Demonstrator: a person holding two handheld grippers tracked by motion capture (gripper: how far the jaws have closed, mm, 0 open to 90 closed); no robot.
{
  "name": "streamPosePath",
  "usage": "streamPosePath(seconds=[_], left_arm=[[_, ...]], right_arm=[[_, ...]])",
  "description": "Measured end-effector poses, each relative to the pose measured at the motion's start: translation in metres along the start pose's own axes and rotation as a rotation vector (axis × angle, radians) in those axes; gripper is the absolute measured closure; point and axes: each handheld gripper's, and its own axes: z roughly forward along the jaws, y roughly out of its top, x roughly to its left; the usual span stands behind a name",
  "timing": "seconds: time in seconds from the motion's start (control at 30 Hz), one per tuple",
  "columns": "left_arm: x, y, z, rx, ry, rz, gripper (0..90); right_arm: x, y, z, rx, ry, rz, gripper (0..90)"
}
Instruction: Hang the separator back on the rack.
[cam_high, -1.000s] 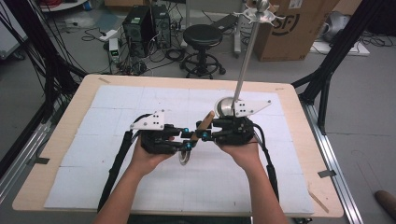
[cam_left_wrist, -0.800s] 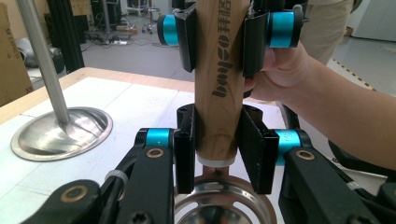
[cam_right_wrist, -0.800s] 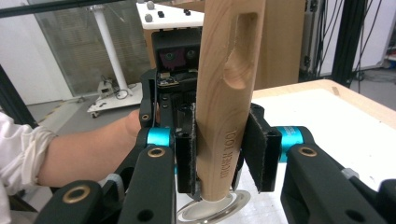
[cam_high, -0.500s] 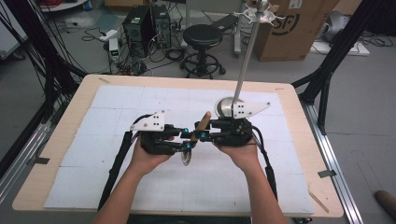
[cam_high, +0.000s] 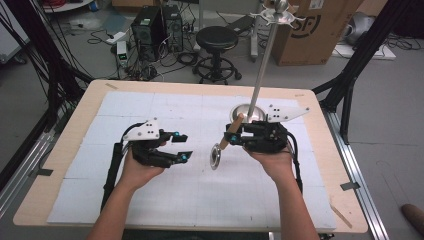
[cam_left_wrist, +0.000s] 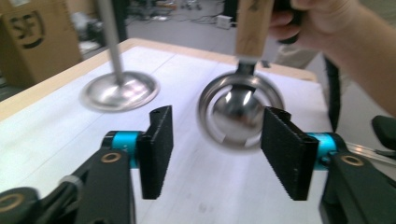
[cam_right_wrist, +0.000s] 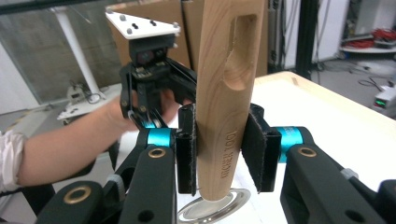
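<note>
1. You work under even, soft overhead light; shadows on the table are faint
2. Your ladle's bowl looks motion-blurred, with bright glare
3. Your wooden handle is sharp, the background soft

A pale wooden table carries a white gridded mat that covers nearly all of its top — a bare wood border shows on every side. On the mat, toward the far right, stands 1 round polished metal base with a thin upright pole rising from it — in the left gripper view the base mirrors the room.
</note>
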Motion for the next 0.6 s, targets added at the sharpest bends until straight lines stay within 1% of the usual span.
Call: streamPosePath(seconds=[0.1,0.2,0.3,0.37,0.5,0.6], left_arm=[[0.004,-0.004,-0.013,-0.009,0.038,-0.012,34.8],[0.008,-0.008,-0.024,-0.007,0.076,-0.014,32.3],[0.012,-0.012,-0.032,-0.009,0.096,-0.029,29.3],[0.014,-0.014,-0.035,0.001,0.114,-0.033,27.1],[0.016,-0.018,-0.036,0.046,0.161,-0.034,19.5],[0.017,-0.02,-0.039,0.052,0.165,-0.04,17.5]], right_arm=[[-0.001,0.001,-0.007,0.011,-0.019,0.002,68.4],[-0.002,0.003,-0.012,0.018,-0.042,0.001,68.4],[-0.003,0.005,-0.018,0.025,-0.057,0.002,68.4],[-0.004,0.006,-0.022,0.029,-0.07,0.003,68.4],[-0.006,0.009,-0.032,0.036,-0.095,0.013,68.4],[-0.008,0.012,-0.04,0.047,-0.118,0.015,68.4]])
